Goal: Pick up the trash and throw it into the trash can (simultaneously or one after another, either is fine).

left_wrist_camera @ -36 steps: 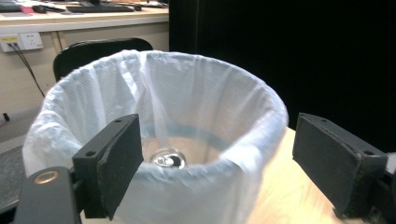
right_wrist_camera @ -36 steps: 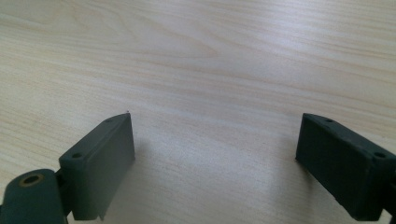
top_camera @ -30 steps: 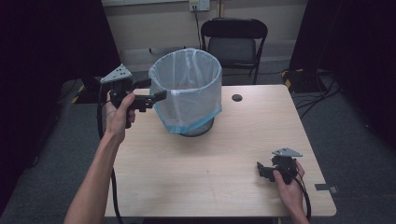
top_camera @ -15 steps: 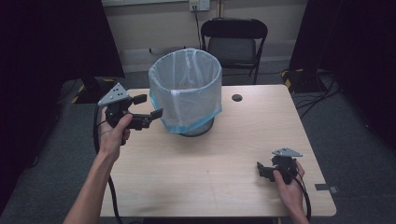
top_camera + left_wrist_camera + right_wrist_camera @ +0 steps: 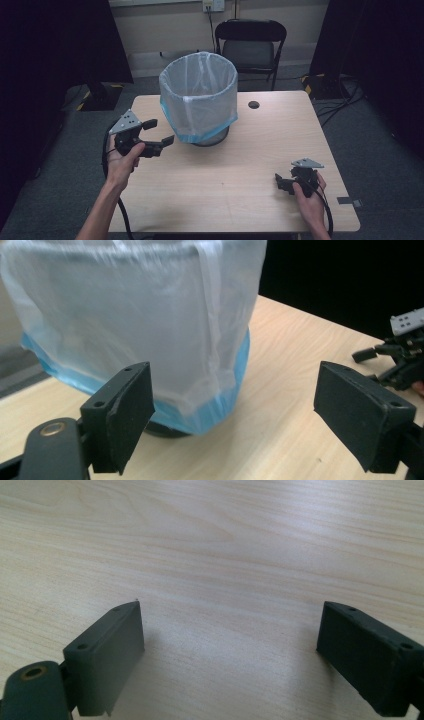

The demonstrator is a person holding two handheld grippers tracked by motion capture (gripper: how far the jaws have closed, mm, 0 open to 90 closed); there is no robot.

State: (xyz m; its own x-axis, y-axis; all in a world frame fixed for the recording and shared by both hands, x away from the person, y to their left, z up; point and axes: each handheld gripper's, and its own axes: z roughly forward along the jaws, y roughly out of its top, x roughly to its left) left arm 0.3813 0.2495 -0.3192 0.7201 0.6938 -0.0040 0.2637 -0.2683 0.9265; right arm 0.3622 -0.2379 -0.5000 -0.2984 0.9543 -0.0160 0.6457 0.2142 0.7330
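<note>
A round bin (image 5: 199, 100) lined with a thin white bag stands at the back middle of the wooden table (image 5: 235, 170). The bag's blue hem (image 5: 200, 134) hangs low around the bin's outside. My left gripper (image 5: 160, 131) is held above the table's left side, open, a short way from the bin's lower left and pointed at it. In the left gripper view the bagged bin (image 5: 135, 325) rises just beyond the open left gripper (image 5: 234, 375), nothing between the jaws. My right gripper (image 5: 278, 182) rests low at the front right; the right gripper (image 5: 230, 615) is open over bare wood.
A black folding chair (image 5: 250, 45) stands behind the table. A small dark round hole (image 5: 254, 104) sits in the tabletop to the right of the bin. Cables lie on the floor at the right (image 5: 340, 100). The other hand's gripper (image 5: 400, 352) appears far right.
My left gripper has drawn away from the bin's upper side, moving down and toward the near left. Its jaws now stand apart. The right gripper has stayed put.
</note>
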